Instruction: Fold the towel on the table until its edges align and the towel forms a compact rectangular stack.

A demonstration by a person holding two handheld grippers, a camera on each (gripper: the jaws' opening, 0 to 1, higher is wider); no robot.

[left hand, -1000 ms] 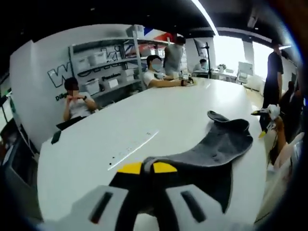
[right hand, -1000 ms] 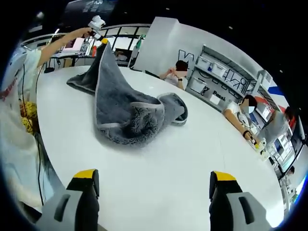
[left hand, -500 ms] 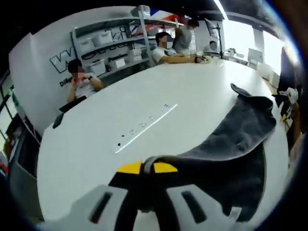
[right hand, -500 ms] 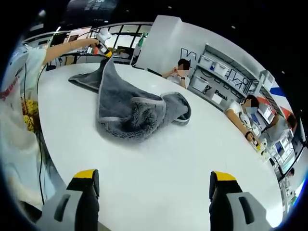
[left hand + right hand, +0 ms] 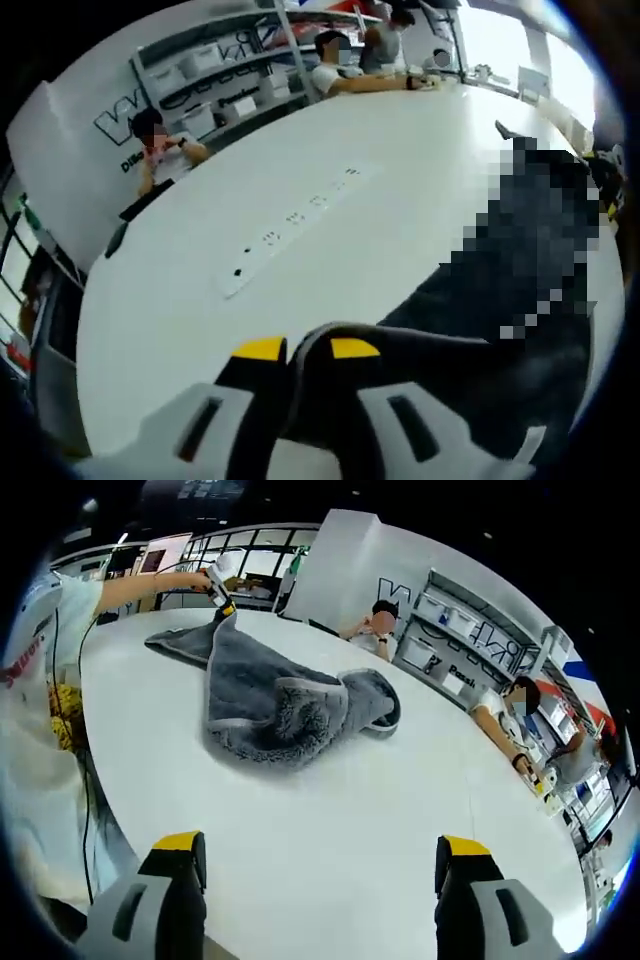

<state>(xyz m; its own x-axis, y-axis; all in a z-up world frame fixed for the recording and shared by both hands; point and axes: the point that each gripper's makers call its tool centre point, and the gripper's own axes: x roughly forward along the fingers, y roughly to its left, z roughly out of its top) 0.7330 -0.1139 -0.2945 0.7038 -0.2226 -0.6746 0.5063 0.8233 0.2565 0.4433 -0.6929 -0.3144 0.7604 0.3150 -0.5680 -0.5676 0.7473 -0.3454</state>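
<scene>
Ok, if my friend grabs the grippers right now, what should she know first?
Left gripper: shut on a corner of the grey towel, held just above the white table, seen from the right gripper view at the towel's far end.
Right gripper: open, holding nothing, over bare table short of the towel.
Towel: in a rumpled heap on the table, one end bunched and curled over, edges not lined up.
Done: one corner picked up.
Left: probably spread it flat, take a second corner with the right gripper, then fold until it makes a neat rectangle.
</scene>
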